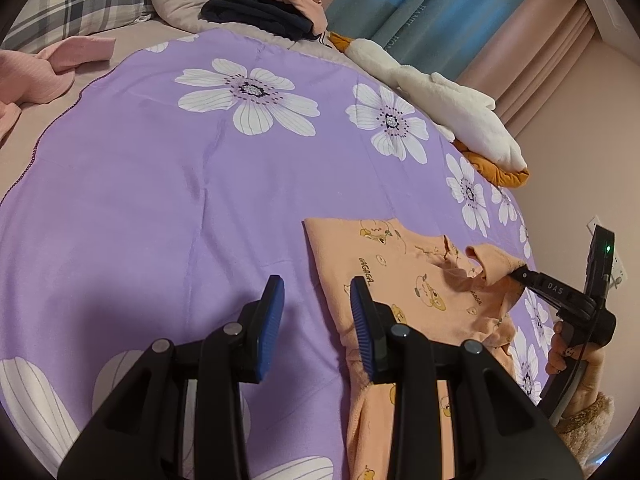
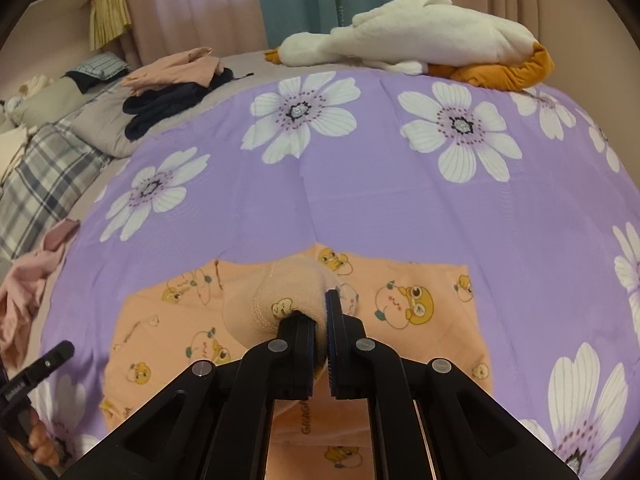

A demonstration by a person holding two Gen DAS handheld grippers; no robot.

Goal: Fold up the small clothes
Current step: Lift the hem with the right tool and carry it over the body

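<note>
Peach cotton printed with little cartoon animals and the word "GAGAGA": that is the small garment (image 1: 404, 280), lying mostly flat on the lilac flowered bedspread (image 1: 160, 200), toward its near right part as the left wrist camera sees it. Its long axis runs away from the person, and one cuffed end, seemingly a sleeve (image 2: 276, 296), is lifted off the body of the cloth. The right gripper (image 2: 320, 312) has its jaws clamped together on that cuff, holding it over the middle of the garment, so the fold seems to turn on carrying this piece across and laying it down on the flat fabric directly beneath. The left gripper (image 1: 316, 308) hangs above the garment's left edge with its blue pads (image 1: 272, 312) parted and nothing between them; one finger is over cloth, the other over bare bedspread. It is the nearer of the two to that edge. Farther off lie a white plush goose (image 2: 420, 36), a heap of dark and peach clothes (image 1: 264, 4), and a pink garment (image 1: 48, 68).
</note>
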